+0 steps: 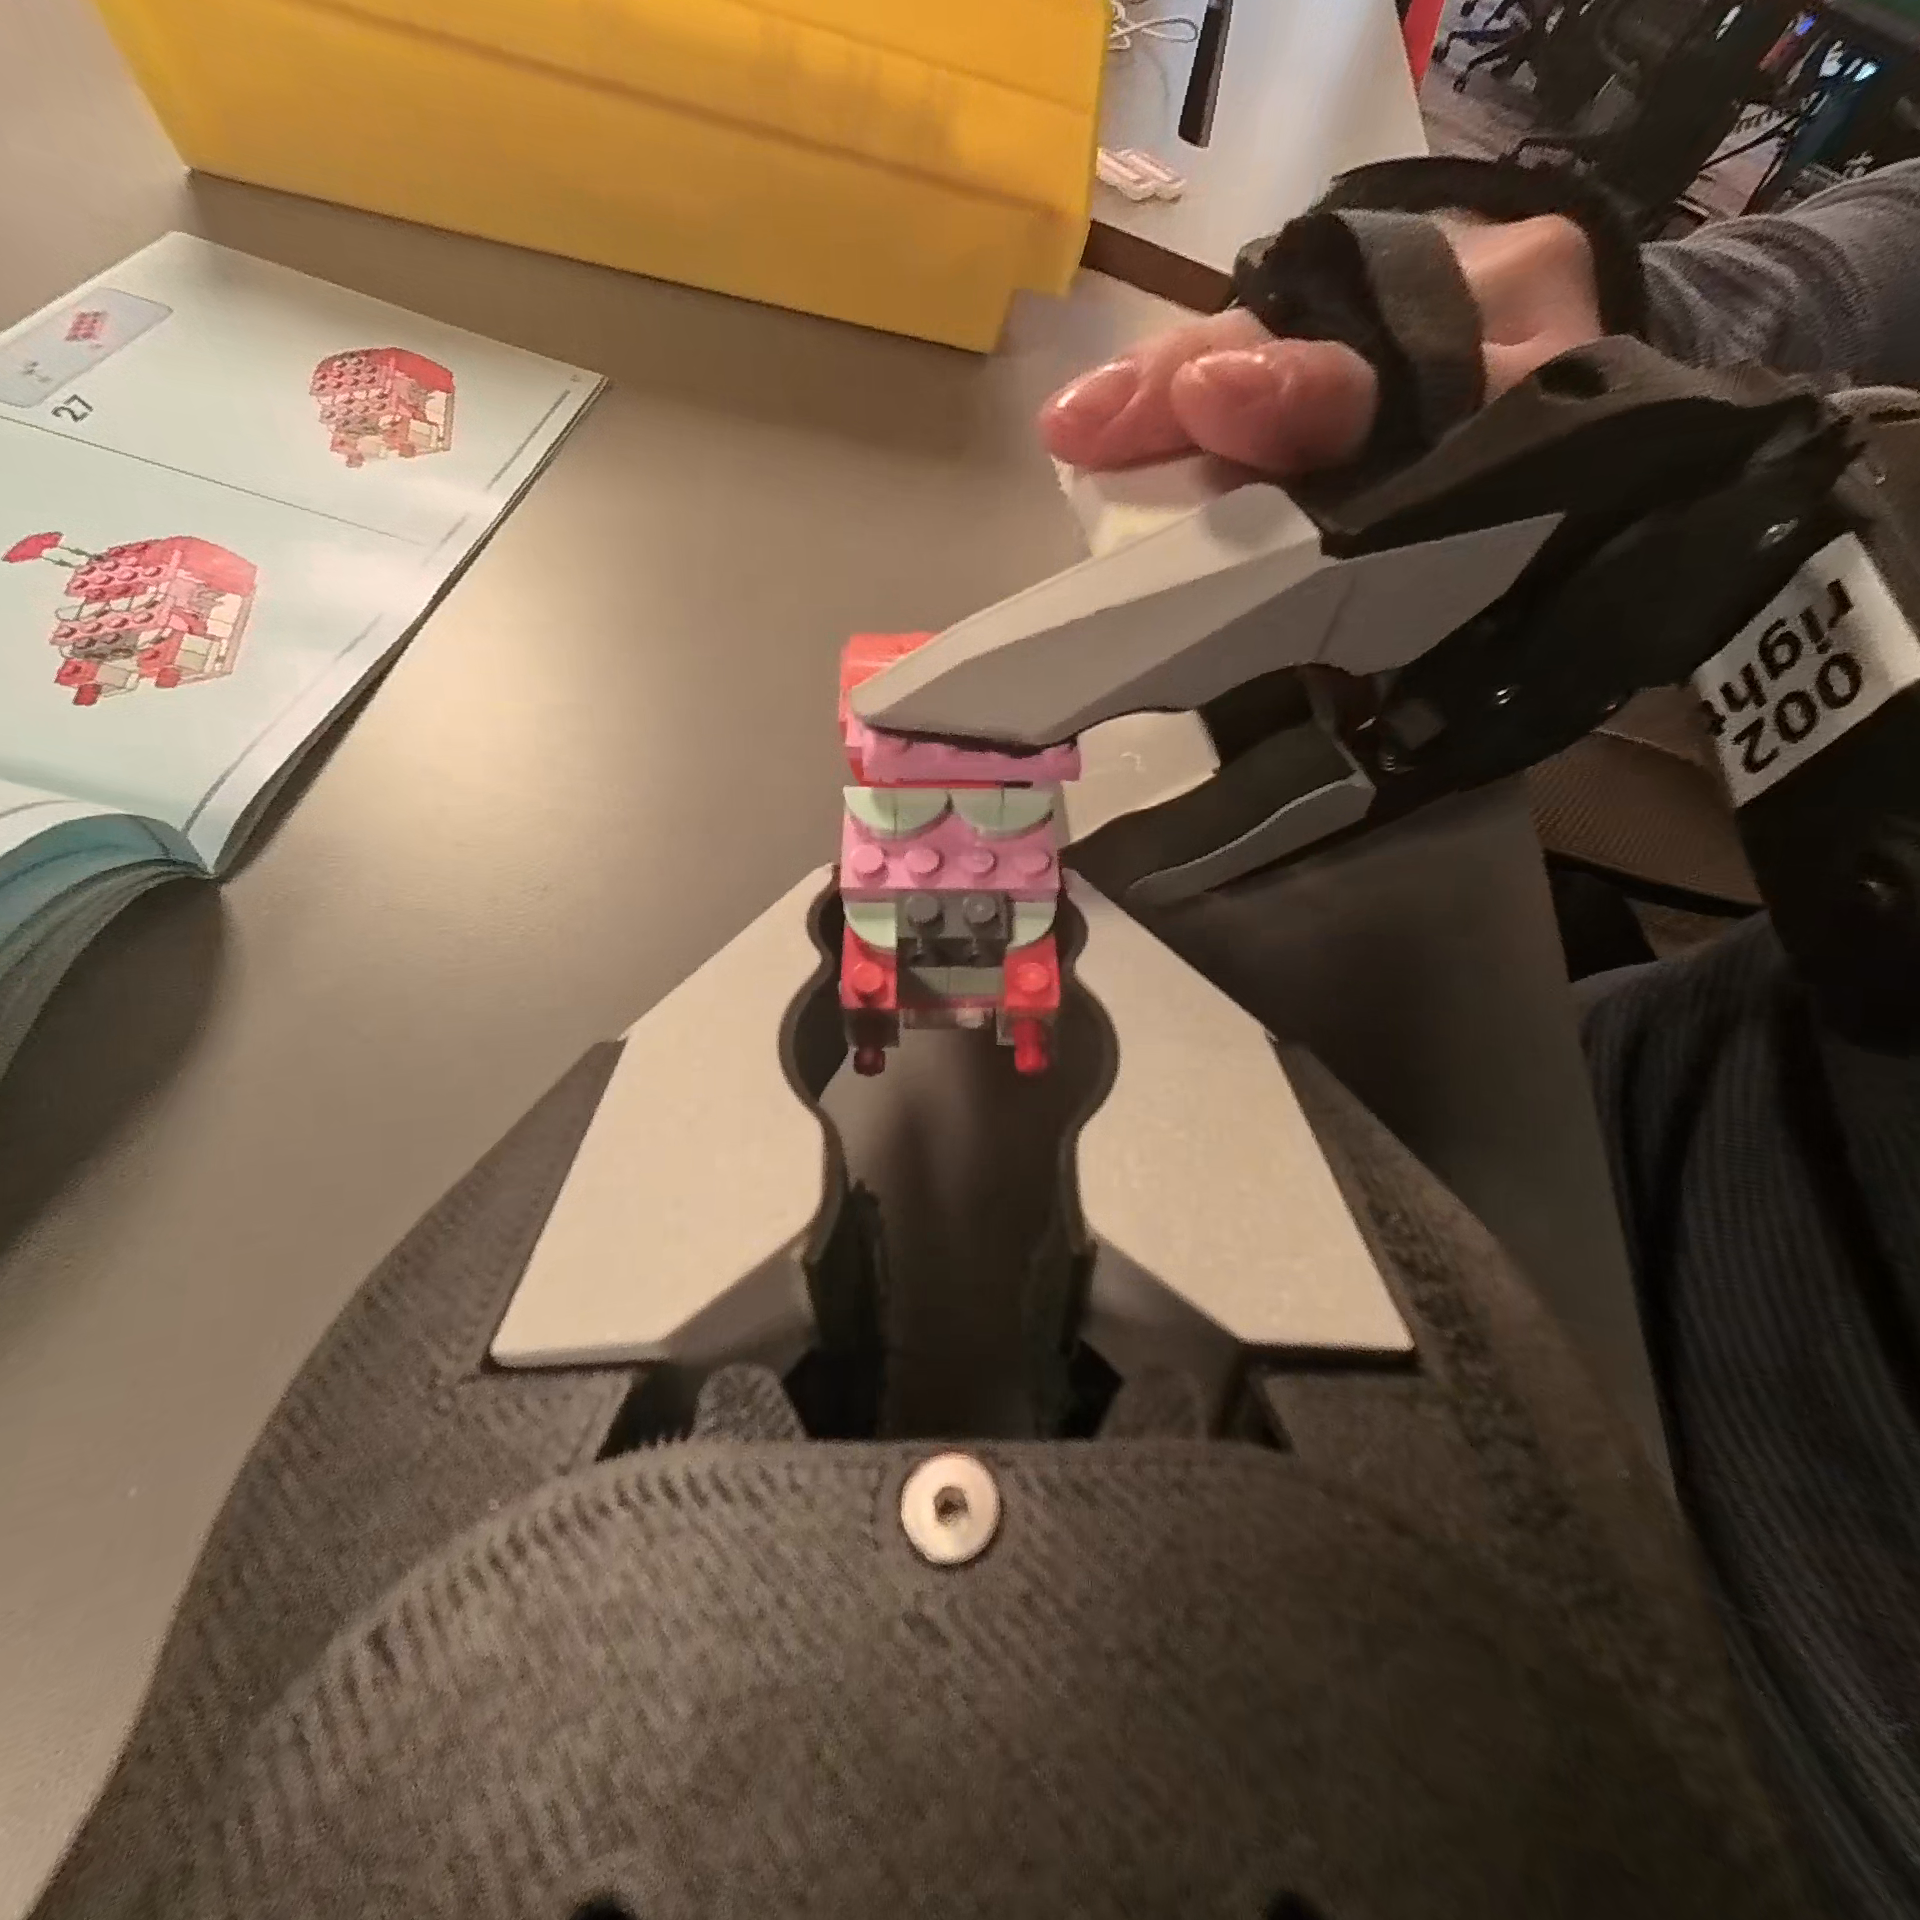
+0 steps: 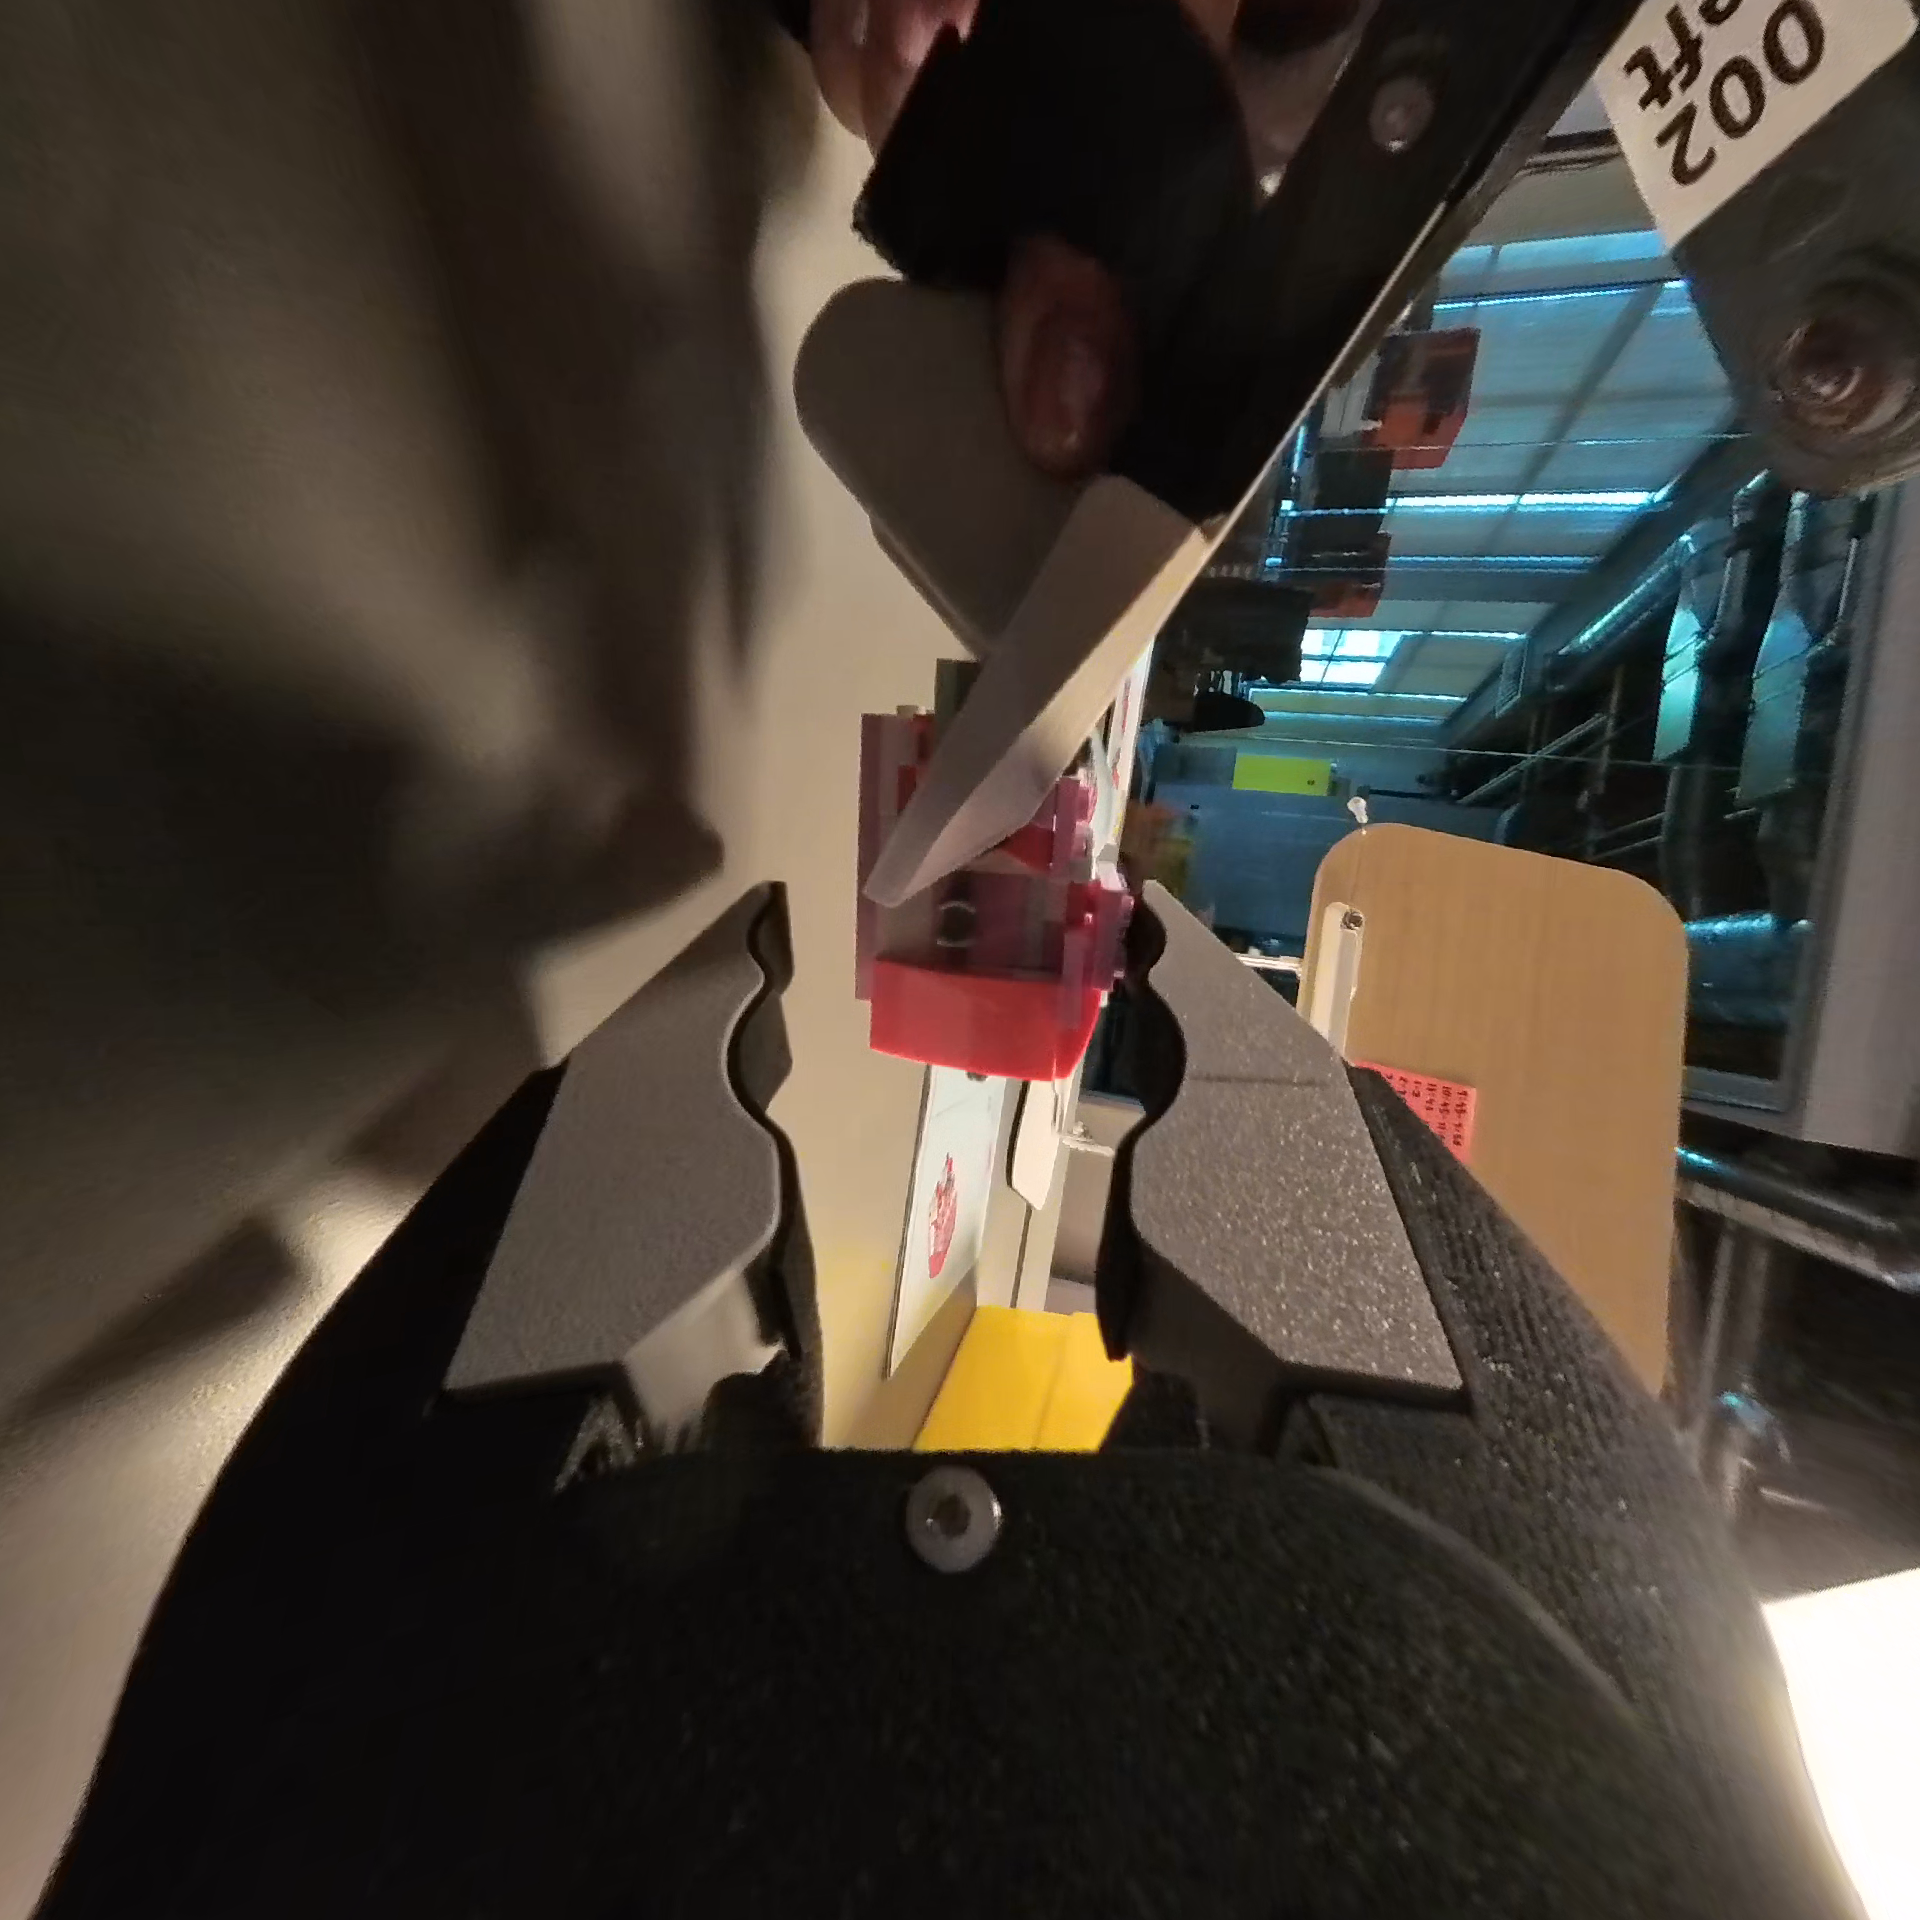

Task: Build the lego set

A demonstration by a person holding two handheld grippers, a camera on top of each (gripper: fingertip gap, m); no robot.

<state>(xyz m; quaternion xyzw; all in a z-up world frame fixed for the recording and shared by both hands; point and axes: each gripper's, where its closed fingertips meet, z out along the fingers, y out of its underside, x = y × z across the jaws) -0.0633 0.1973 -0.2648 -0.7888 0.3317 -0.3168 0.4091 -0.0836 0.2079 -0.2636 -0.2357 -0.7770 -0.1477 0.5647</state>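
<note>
My left gripper (image 1: pixel 951 925) is shut on the lower part of a small pink, red and grey brick model (image 1: pixel 951 862) and holds it above the table. The right gripper reaches in from the right. Its upper finger (image 1: pixel 1039 665) lies on the pink plate on top of the model, and its lower finger (image 1: pixel 1247 831) stands off to the model's right. In the right wrist view my right gripper (image 2: pixel 961 925) is open around the model (image 2: pixel 977 1018). The right pad (image 2: pixel 1153 935) is at the pink side, and the left pad (image 2: pixel 764 935) stands apart from it. A left gripper finger (image 2: pixel 997 748) crosses the model.
An open instruction booklet (image 1: pixel 208 540) lies on the grey table (image 1: pixel 468 935) at the left. A yellow box (image 1: pixel 644 135) stands at the back. A person's hand (image 1: pixel 1195 405) holds the right gripper. A light brown panel (image 2: pixel 1507 1039) shows at the right.
</note>
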